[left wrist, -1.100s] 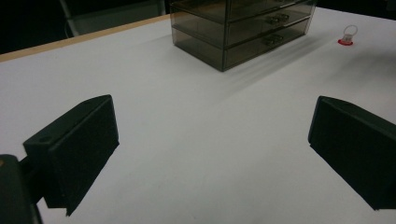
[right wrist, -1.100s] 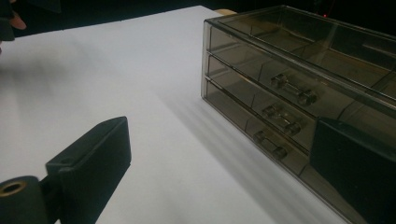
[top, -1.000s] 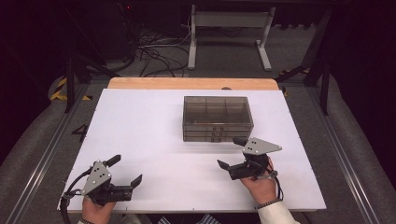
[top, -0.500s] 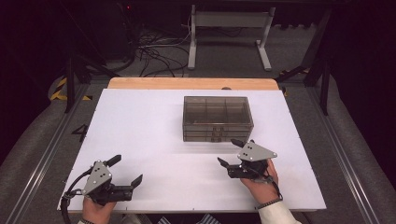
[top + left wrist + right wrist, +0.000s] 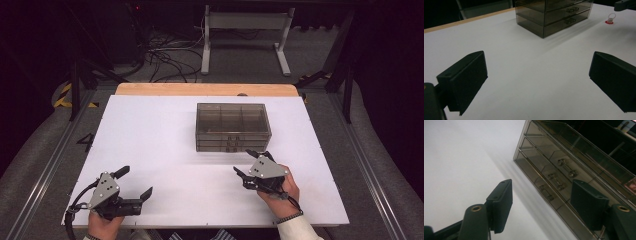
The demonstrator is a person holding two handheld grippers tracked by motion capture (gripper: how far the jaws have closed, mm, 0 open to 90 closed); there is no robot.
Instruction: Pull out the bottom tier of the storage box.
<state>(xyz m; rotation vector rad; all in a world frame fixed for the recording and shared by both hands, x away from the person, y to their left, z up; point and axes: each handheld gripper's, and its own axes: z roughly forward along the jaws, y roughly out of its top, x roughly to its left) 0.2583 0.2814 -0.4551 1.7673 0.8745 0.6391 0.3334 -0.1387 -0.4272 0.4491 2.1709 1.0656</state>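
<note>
Since the earlier frame the right tool [image 5: 248, 165] has tipped down toward the table and edged closer to the drawer box [image 5: 232, 126]; its jaws have just been closing and now stand partly apart with nothing between them. The smoky clear box sits on the white table [image 5: 150, 130], right of the middle toward the far side, its three handled drawer fronts facing the person. The right tool lies just before its front right corner, apart from it. The left tool [image 5: 134, 183] rests near the table's near left corner, jaws wide and empty. A small red-and-white ring [image 5: 609, 19] lies beside the box.
</note>
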